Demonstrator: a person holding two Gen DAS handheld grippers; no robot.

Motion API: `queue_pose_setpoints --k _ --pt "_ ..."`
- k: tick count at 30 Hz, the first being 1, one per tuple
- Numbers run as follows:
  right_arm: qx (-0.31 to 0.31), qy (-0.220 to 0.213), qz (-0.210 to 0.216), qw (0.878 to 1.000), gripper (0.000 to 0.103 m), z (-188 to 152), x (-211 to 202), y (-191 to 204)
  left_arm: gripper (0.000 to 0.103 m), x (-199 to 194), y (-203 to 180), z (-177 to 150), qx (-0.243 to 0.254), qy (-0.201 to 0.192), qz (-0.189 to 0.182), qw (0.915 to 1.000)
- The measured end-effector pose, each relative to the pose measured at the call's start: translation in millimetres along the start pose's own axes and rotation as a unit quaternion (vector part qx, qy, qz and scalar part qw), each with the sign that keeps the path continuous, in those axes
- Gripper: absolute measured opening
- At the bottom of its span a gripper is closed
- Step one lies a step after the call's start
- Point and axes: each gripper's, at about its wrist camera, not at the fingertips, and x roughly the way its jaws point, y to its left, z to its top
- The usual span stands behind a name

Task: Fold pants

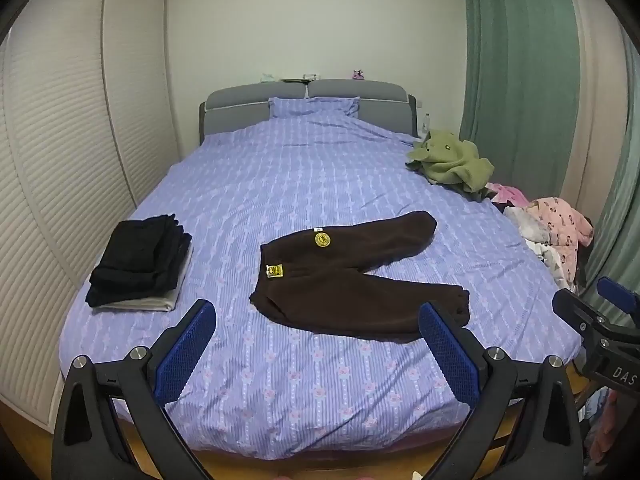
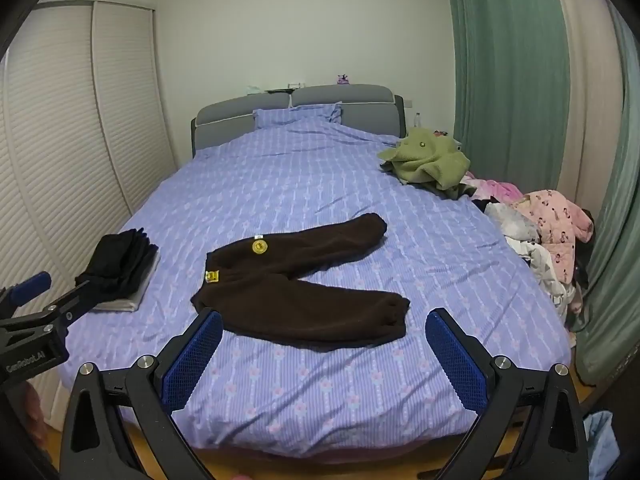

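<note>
Dark brown fleece pants (image 1: 344,276) lie flat on the purple bed (image 1: 304,176), waistband to the left with a yellow label, both legs spread apart and pointing right. They also show in the right wrist view (image 2: 296,284). My left gripper (image 1: 316,332) is open and empty, held above the foot of the bed, short of the pants. My right gripper (image 2: 324,340) is open and empty, also near the foot of the bed. Each gripper shows at the edge of the other's view, the right one (image 1: 600,320) and the left one (image 2: 36,320).
A stack of folded dark clothes (image 1: 140,264) sits at the bed's left edge. A green plush garment (image 1: 452,160) lies at the far right. A heap of pink and white clothes (image 1: 552,236) lies off the right side. Closet doors (image 1: 60,140) stand left, green curtains (image 1: 520,60) right.
</note>
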Motion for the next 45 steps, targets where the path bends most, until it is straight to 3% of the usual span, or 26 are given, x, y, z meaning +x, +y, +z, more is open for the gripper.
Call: queue_pose_setpoints --k 45 --pt "-0.005 -0.011 0.006 1.000 0.103 6.2 -7.8 -3.5 0.103 -8.9 -4.1 8.4 -0.008 -0.012 -0.003 0.9999"
